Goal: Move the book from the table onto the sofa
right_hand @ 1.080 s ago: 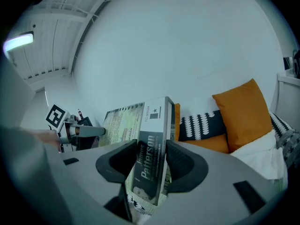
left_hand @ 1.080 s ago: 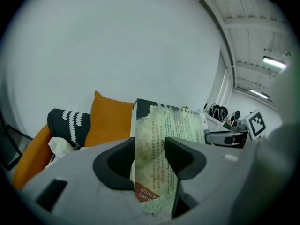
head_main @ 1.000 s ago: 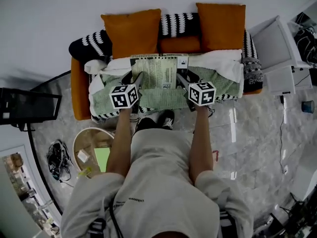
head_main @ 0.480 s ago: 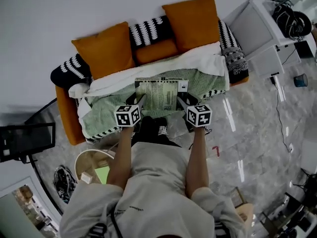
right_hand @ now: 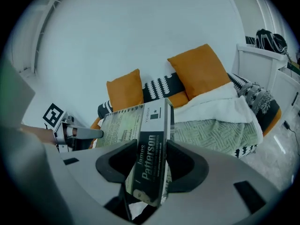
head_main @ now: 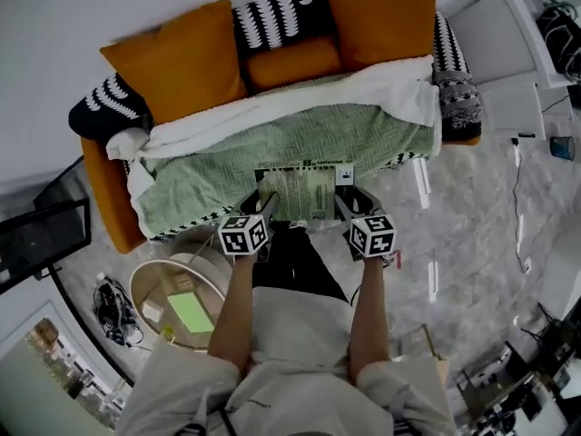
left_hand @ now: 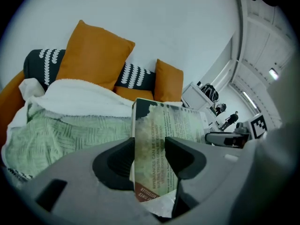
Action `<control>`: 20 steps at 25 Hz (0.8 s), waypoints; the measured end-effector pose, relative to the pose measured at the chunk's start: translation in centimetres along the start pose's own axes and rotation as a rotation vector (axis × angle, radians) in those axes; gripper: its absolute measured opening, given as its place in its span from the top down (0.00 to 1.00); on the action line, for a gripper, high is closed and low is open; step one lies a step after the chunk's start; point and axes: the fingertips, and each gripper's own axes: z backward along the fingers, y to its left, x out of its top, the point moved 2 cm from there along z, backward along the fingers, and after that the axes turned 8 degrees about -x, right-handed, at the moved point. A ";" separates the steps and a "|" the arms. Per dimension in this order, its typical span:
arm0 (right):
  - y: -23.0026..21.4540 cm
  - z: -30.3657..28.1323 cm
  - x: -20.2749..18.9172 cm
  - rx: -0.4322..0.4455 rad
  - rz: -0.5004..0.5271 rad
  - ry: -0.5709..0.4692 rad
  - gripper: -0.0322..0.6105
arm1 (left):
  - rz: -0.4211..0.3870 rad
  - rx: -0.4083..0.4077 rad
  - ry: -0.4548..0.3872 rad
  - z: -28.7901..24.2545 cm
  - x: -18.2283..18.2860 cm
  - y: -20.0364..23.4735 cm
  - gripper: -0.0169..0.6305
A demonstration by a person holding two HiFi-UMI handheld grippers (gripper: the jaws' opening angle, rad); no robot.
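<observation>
A paperback book (head_main: 304,192) with a pale green cover hangs flat between both grippers, over the front edge of the green blanket (head_main: 272,153) on the orange sofa (head_main: 102,193). My left gripper (head_main: 265,201) is shut on the book's left edge. In the left gripper view the book's cover (left_hand: 161,128) stands upright between the jaws of the left gripper (left_hand: 149,156). My right gripper (head_main: 346,203) is shut on the spine side. In the right gripper view the black and white spine (right_hand: 152,149) fills the gap of the right gripper (right_hand: 153,161). I cannot tell whether the book touches the blanket.
Two orange cushions (head_main: 177,57) (head_main: 377,12) and a black-and-white throw (head_main: 277,21) line the sofa back, with a white towel (head_main: 300,94) below them. A round glass table (head_main: 150,284) stands at lower left, white furniture (head_main: 504,57) at right, a dark screen (head_main: 36,239) at left.
Both grippers have come down with the book still clamped between them. In the head view the book has shifted from mid-seat to the blanket's front edge, and the view itself has swung.
</observation>
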 end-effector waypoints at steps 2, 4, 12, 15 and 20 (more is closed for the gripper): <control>0.1 -2.2 -0.5 0.006 -0.005 0.019 0.64 | 0.009 0.006 0.004 -0.9 -0.2 1.9 0.65; -0.2 -4.4 -1.0 -0.003 -0.009 0.019 0.64 | 0.021 0.002 0.001 -2.4 -0.3 3.6 0.65; -3.1 -11.8 -3.7 -0.027 -0.077 0.032 0.64 | 0.010 -0.015 0.022 -9.3 -0.9 8.7 0.65; -3.4 -14.0 -4.8 -0.018 -0.061 0.054 0.64 | 0.031 -0.006 0.023 -10.5 -2.0 10.4 0.65; -2.7 -17.3 -6.5 0.028 -0.030 0.093 0.64 | 0.058 0.022 0.036 -11.0 -4.2 13.4 0.66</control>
